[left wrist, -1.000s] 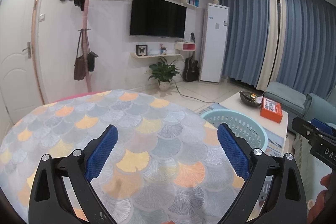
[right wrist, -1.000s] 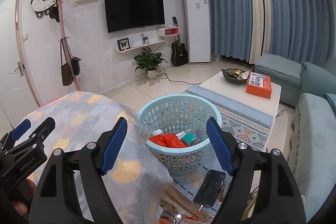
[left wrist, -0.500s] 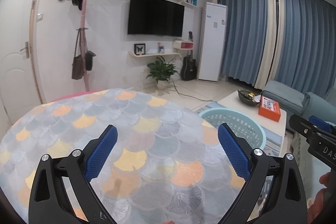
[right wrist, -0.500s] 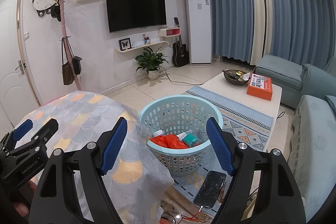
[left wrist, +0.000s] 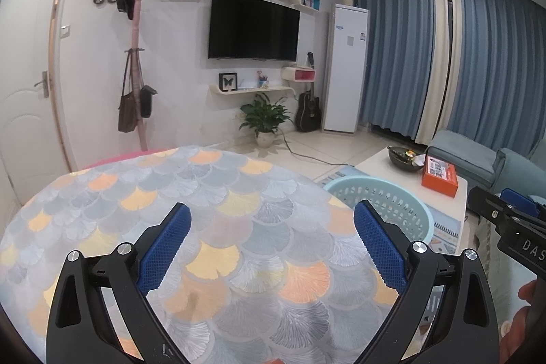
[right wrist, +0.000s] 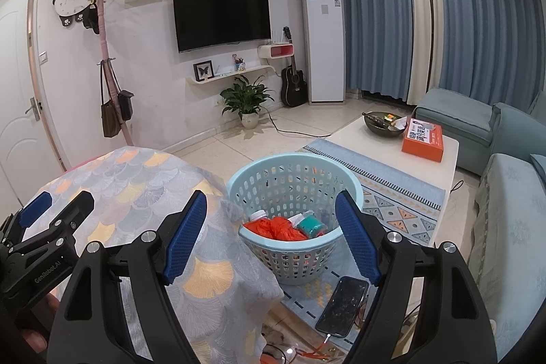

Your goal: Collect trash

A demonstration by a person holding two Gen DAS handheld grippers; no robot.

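Left wrist view: our left tongs (left wrist: 271,244) apart, empty, over bare worktop (left wrist: 239,193); basket (left wrist: 378,197) at 3 o'clock.

Right wrist view: our right tongs (right wrist: 271,236) apart, empty; basket holds orange bag (right wrist: 281,227), bottles. No loose trash visible; we judge collecting near done. Next: scan for leftovers.

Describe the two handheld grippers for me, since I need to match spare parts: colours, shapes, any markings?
The left gripper and the right gripper look alike: black angular frames with triangular cut-outs, silver screw heads, and two long blue fingers with a fine mesh texture. White lettering marks each body; on the left one it reads GenRobot.AI. No cables or sleeves show.
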